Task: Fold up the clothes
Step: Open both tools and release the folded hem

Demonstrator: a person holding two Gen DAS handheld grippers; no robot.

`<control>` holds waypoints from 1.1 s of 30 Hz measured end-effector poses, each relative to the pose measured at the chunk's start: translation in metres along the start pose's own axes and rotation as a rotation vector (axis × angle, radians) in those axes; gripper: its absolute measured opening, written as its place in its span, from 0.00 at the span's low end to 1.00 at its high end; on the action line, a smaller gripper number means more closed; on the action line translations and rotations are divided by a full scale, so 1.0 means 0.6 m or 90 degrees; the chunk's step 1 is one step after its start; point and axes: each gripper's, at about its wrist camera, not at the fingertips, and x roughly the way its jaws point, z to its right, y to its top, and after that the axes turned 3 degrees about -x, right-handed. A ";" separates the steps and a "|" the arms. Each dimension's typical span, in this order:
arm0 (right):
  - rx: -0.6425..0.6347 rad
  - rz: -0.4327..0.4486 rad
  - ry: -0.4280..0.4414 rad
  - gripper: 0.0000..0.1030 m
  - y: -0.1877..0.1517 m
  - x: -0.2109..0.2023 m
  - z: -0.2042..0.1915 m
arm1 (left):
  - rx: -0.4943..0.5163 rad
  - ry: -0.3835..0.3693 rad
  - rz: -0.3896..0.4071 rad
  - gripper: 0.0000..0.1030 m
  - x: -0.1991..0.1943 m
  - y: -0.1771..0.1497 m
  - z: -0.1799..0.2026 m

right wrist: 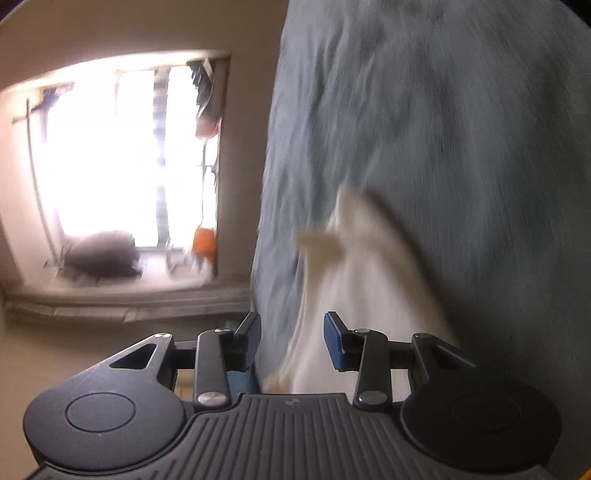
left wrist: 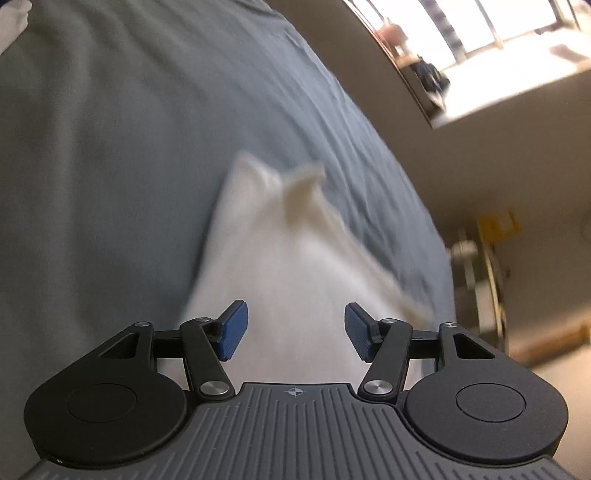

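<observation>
A: Left gripper first – fingers?
B: Blue pads apart, nothing pinched. White garment lies just beyond and under the gap, not clamped.
A: Right gripper?
B: Same, fingers parted w/ a narrower gap, nothing between the pads. The same white garment runs out from under the right finger.
A: How's the cloth look?
B: Off-white, blurred. Broad near the grippers, narrowing farther off to two floppy points sticking up. Can't tell what kind of clothing.
A: Where's it sit?
B: On the bed, grey-blue cover, lightly wrinkled. In left view it lies close to the bed's right edge; lots of bare cover to the left and beyond.
A: Past the edge?
B: Beige wall, then a bright window w/ dark stuff on its sill. In right view, bed edge is just left of the garment. Another white bit at the far top-left corner, too little showing to say what.
</observation>
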 end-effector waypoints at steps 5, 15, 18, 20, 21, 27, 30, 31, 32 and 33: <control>0.017 -0.097 -0.044 0.41 -0.107 -0.027 0.026 | 0.024 0.007 -0.022 0.66 -0.010 -0.095 -0.033; 0.075 -0.004 -0.132 0.42 -0.129 -0.013 0.106 | -0.034 0.043 0.062 0.66 0.046 -0.069 -0.079; 0.111 0.025 -0.117 0.42 -0.117 0.001 0.117 | -0.061 0.037 0.083 0.66 0.063 -0.055 -0.083; 0.115 0.033 -0.115 0.42 -0.113 0.013 0.123 | -0.052 0.049 0.098 0.64 0.067 -0.053 -0.073; 0.118 0.037 -0.114 0.42 -0.111 0.020 0.125 | -0.047 0.058 0.106 0.58 0.069 -0.052 -0.069; 0.048 0.072 -0.146 0.26 -0.121 0.021 0.108 | 0.025 0.129 0.123 0.16 0.063 -0.057 -0.028; 0.012 0.095 -0.158 0.21 -0.136 0.012 0.089 | 0.045 0.126 0.147 0.12 0.044 -0.063 -0.001; 0.001 0.101 -0.159 0.20 -0.141 0.008 0.084 | 0.048 0.118 0.154 0.11 0.036 -0.066 0.007; -0.006 0.106 -0.157 0.19 -0.144 0.002 0.078 | 0.048 0.106 0.156 0.11 0.028 -0.065 0.011; -0.013 0.110 -0.154 0.16 -0.147 -0.006 0.073 | 0.047 0.094 0.157 0.11 0.020 -0.064 0.014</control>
